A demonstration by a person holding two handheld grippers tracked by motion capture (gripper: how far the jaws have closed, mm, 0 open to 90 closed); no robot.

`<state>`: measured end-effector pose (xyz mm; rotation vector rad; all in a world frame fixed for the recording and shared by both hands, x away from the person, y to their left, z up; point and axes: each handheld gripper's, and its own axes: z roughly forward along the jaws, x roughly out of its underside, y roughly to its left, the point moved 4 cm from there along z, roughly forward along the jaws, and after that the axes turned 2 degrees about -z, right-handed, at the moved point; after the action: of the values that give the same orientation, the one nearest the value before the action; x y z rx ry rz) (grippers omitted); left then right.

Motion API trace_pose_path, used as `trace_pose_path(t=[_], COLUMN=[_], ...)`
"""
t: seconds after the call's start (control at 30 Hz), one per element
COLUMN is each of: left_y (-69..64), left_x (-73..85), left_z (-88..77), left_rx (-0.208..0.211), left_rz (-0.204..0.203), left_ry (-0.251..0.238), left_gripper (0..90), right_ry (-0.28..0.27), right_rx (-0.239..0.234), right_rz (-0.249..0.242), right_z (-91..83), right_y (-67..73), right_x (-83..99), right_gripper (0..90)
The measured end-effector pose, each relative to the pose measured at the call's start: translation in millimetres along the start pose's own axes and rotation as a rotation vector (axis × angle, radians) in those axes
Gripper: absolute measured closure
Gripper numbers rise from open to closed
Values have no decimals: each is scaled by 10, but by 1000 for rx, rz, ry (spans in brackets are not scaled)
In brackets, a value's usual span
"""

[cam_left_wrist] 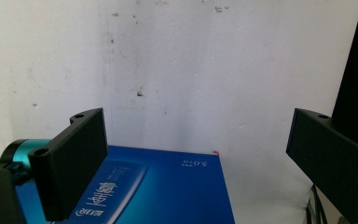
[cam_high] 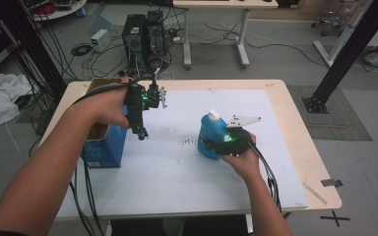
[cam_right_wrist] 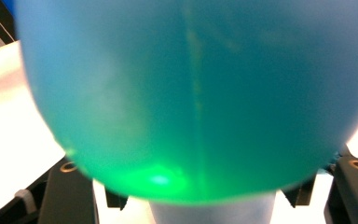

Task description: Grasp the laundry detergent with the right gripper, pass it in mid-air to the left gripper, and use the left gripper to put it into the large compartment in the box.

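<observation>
Seemingly heavy, smooth and slippery, the blue plastic bottle with white cap (cam_high: 212,134) sits between the right gripper (cam_high: 215,146)'s jaws, apparently clamped low on its body; the left gripper (cam_high: 141,132), beside it, gapes empty.

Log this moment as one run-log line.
right tool: gripping blue bottle | left tool: open, above blue box | bottle: upright on mat
</observation>
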<state>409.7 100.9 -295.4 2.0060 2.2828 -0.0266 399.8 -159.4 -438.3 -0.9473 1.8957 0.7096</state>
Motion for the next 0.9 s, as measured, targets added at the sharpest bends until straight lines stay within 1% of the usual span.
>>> trace_pose_path(t=[0.2,0.3,0.33,0.4,0.53,0.67,0.8,0.9], left_y=[-2,-2,-1,2,0,-3,5,4], left_x=[9,15,18,19,14,4,2,5], left_z=[4,3,3,5,14,16,22,35], left_rx=[1,0,0,0,2,3,2,4], left_rz=[-5,-7,-6,-5,-6,-7,-3,-8], left_ry=[1,0,2,3,3,0,6,0], left_gripper=[53,53,53,53,53,53,53,53], right_ry=[-4,-11,-16,-20,-26,-27,-26,-31], right_rx=[-2,3,5,10,19,27,30,33], right_rz=[-10,-17,-14,-28,-36,-54,-60,-64], right_z=[-2,-15,-23,-23,-26,-30,-33,-37], right_y=[10,5,4,5,16,23,25,30], right_x=[-1,-4,-5,-6,-7,-9,-9,-6], right_gripper=[369,407,410,417,431,440,445,448])
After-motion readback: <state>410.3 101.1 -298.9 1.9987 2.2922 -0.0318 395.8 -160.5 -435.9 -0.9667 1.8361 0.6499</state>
